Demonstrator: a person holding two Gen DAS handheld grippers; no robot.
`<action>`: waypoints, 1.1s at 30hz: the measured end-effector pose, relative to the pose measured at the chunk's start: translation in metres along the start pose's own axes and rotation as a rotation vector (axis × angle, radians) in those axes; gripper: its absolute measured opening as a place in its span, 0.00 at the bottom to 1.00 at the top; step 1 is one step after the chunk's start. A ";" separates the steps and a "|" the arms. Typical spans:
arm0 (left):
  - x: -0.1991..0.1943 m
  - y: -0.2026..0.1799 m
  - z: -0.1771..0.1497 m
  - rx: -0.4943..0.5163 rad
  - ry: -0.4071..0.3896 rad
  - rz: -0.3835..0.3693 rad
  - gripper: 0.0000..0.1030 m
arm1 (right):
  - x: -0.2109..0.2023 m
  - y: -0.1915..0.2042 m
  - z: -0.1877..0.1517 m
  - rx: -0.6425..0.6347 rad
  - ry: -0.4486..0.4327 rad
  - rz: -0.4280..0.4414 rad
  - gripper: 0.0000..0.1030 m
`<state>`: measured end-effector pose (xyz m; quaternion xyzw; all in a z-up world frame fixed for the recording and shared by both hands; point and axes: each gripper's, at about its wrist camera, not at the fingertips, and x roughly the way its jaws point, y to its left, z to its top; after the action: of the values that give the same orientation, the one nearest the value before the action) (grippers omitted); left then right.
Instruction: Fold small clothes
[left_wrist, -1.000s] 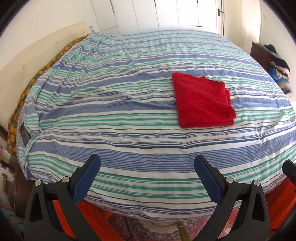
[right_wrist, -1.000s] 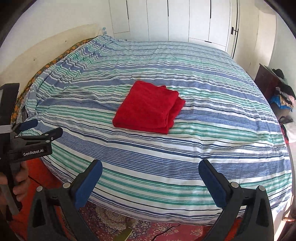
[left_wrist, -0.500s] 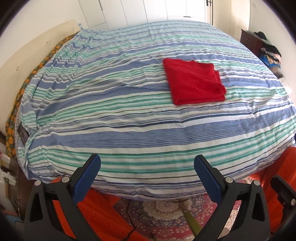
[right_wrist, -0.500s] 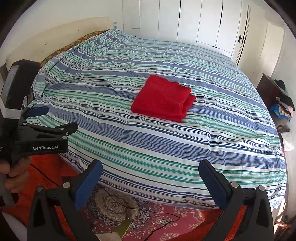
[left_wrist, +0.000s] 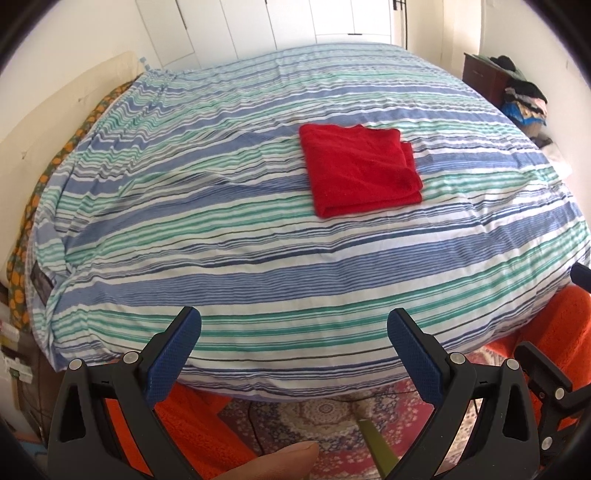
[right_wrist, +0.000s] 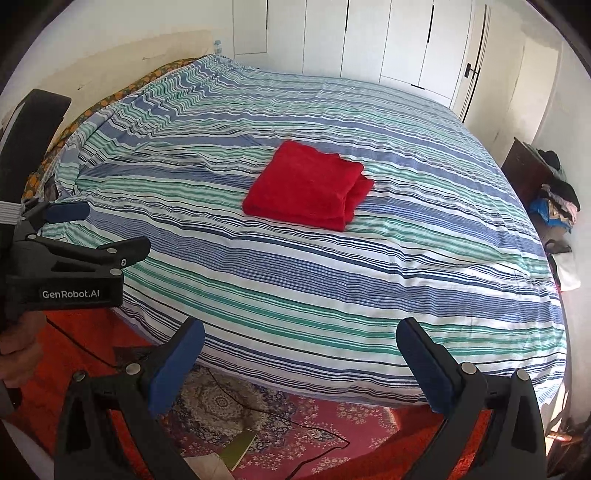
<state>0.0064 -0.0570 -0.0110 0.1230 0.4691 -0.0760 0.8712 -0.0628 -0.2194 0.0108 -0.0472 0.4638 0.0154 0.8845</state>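
We see the striped bed (left_wrist: 258, 229) filling both views, a folded red cloth (left_wrist: 358, 173) lying flat on it toward one o'clock of centre. Our left gripper (left_wrist: 293, 354) and right gripper (right_wrist: 299, 360) hover level off the near edge at six o'clock, jaws spread wide, gripping nothing

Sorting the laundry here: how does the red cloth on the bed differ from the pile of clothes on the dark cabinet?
The red cloth is one colour; the pile of clothes mixes black, blue and pale items. The red cloth is folded into a flat, squared stack; the pile of clothes is heaped loosely. The red cloth lies on the striped bedspread, the pile on the dark cabinet. Neither is held.
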 end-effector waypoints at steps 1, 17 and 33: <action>-0.001 0.002 0.001 -0.006 -0.002 -0.005 0.98 | 0.001 -0.001 0.000 0.002 0.004 0.000 0.99; -0.012 0.013 0.003 -0.057 0.023 -0.010 0.98 | -0.035 -0.035 0.029 0.021 -0.021 -0.003 0.99; -0.024 0.012 -0.002 -0.006 0.041 0.009 0.98 | -0.032 -0.013 0.033 -0.012 0.021 0.064 0.99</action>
<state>-0.0050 -0.0444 0.0096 0.1240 0.4866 -0.0680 0.8621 -0.0531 -0.2291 0.0563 -0.0379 0.4744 0.0462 0.8783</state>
